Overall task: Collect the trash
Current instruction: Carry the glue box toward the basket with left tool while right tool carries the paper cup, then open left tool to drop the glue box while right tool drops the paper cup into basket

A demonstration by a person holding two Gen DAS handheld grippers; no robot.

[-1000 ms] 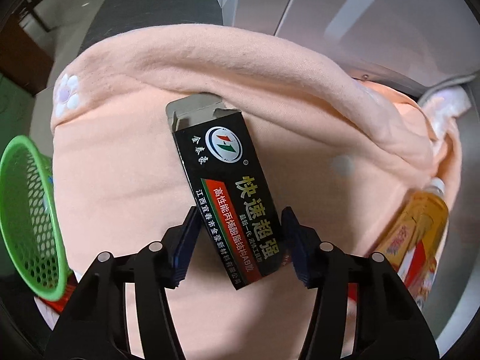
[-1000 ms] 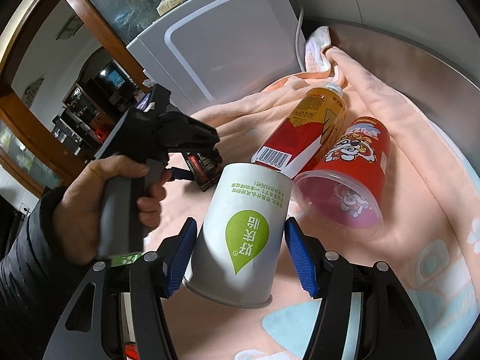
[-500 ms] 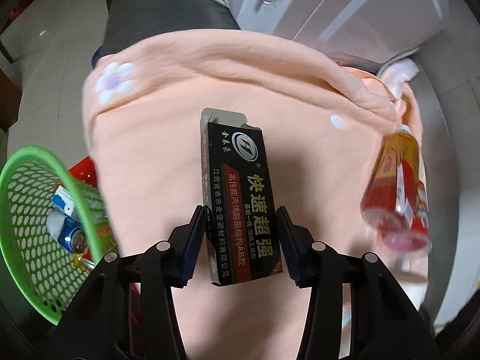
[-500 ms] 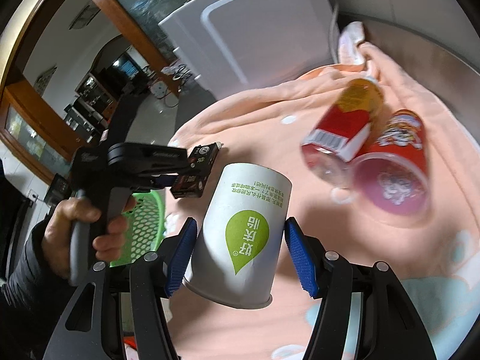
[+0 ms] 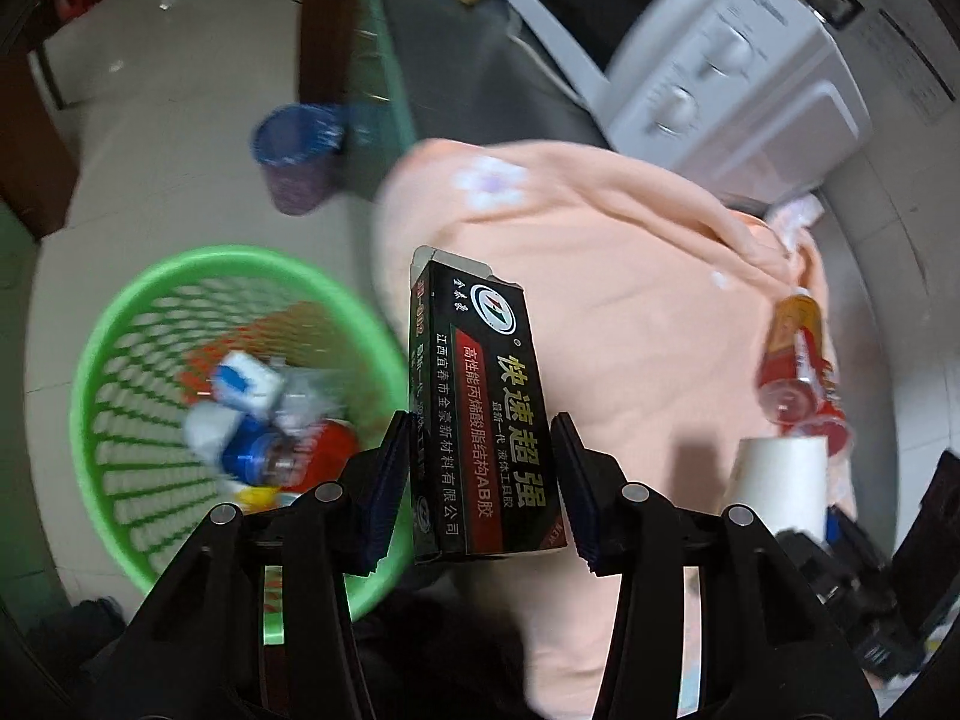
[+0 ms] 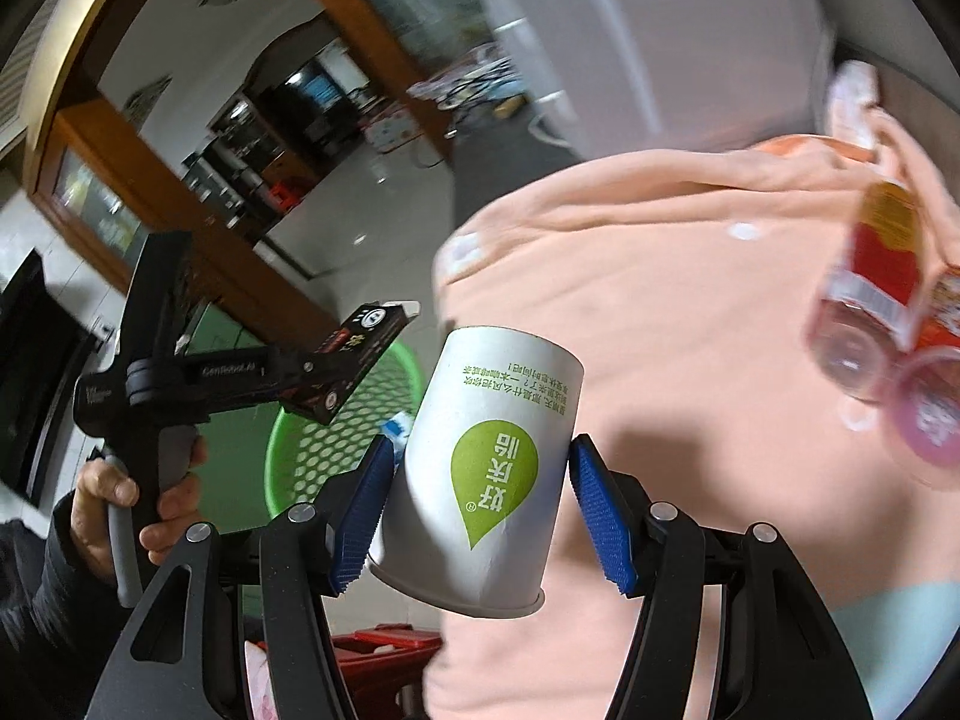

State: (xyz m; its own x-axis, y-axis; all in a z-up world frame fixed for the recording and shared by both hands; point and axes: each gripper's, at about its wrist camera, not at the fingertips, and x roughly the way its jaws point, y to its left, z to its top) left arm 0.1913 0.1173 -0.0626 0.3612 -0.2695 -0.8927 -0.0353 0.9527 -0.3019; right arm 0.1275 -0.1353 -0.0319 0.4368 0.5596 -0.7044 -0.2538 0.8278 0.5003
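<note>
Trash filled both tools. The left tool (image 5: 480, 468) was clamped on a black glue box (image 5: 480, 408), its blue pads pressing the box's two long sides near the lower end, so the box stuck out forward with its open grey flap at the far tip. Ahead of that tool and to its left, down on the floor, stood a green mesh basket (image 5: 120, 324) already holding a jumble of blurred items: something white and blue, a blue can, something red. The box hung over the edge where the basket met a peach blanket (image 5: 630, 312) covering the bench. Farther ahead and left of the tool sat a blue cup-shaped bin (image 5: 297, 156) on the floor, and ahead to the right a white microwave (image 5: 720, 60).

The right tool (image 6: 477, 510) gripped a white paper cup (image 6: 486, 468) with a green drop-shaped logo, held with its mouth toward the camera and base pointing forward, one pad on each side of the wall. To this tool's left, the person's hand (image 6: 138, 510) held the other tool's handle. Beyond the cup's left side showed the green basket. Far right of the tool, on the blanket, lay a clear bottle (image 6: 870, 276) with a red and yellow label and, touching it, a red snack cup (image 6: 936, 384), both blurred.
</note>
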